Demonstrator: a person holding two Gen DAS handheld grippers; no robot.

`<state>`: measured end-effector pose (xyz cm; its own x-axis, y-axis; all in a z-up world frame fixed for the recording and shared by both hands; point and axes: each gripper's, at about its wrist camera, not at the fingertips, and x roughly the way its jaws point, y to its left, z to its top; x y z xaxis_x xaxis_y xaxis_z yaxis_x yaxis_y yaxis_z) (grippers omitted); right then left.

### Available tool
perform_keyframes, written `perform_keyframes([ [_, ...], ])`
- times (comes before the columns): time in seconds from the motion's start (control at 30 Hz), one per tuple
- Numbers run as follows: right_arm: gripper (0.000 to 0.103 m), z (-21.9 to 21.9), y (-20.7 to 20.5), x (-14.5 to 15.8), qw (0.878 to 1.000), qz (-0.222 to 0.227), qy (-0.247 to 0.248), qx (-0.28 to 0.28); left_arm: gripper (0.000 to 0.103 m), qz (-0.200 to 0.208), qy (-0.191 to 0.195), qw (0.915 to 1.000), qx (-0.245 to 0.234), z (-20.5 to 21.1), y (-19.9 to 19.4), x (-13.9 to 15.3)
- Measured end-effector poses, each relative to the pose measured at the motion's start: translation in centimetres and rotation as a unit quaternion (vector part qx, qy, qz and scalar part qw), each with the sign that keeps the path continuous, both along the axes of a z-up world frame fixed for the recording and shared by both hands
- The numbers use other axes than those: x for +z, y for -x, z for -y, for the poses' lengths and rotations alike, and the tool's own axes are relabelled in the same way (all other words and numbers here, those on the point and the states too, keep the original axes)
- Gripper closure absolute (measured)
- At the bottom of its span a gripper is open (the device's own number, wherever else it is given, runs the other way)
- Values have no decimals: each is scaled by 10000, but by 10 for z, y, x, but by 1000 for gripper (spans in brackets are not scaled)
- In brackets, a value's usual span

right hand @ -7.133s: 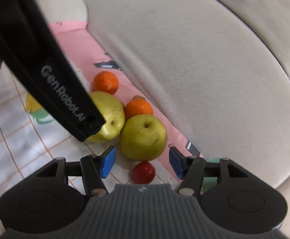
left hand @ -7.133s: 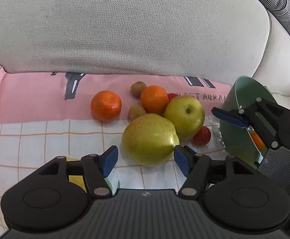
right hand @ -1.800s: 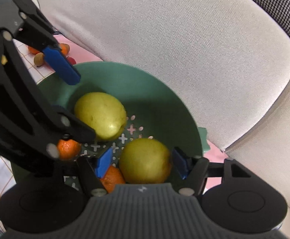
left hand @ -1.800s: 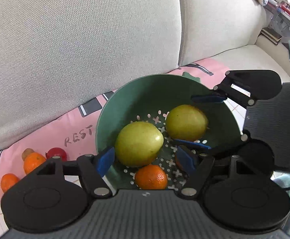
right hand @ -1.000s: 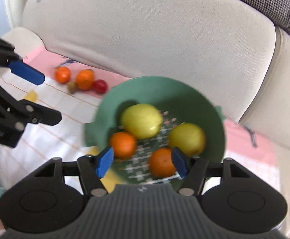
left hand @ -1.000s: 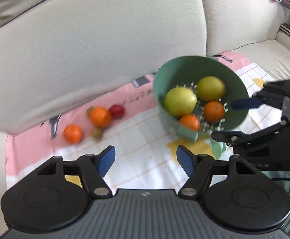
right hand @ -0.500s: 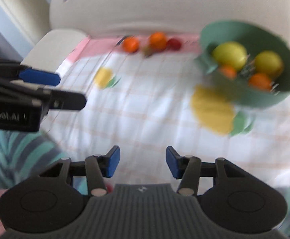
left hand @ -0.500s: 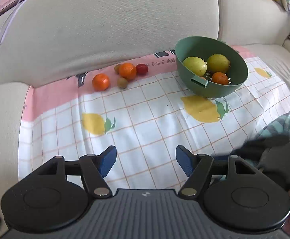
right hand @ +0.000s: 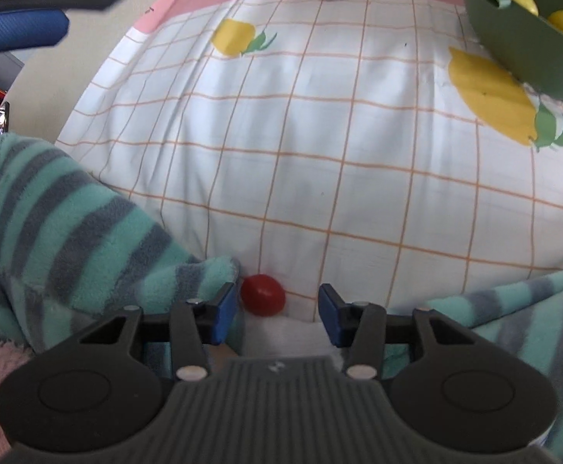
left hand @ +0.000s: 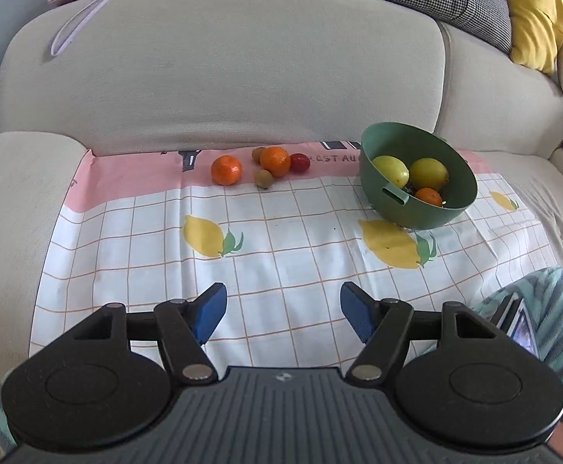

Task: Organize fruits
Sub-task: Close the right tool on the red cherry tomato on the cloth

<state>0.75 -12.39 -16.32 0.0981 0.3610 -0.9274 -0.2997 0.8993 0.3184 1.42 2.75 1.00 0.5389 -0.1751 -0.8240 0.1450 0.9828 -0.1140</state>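
Both claws have pulled back from the green plastic colander bowl (left hand: 418,197), which now holds two pears and some oranges. The right claw (right hand: 277,311), empty, has been narrowing around a stray small red tomato (right hand: 263,294) between its pads, nearer the left one. The left claw (left hand: 283,311) hangs wide and empty.
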Motion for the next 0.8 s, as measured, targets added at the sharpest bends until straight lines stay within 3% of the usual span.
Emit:
perform_keyframes([
  [0.8,74,-12,-21,-39,9945,-864,-363,-474,24,-236,328,9991,135,-19,-11,-21],
])
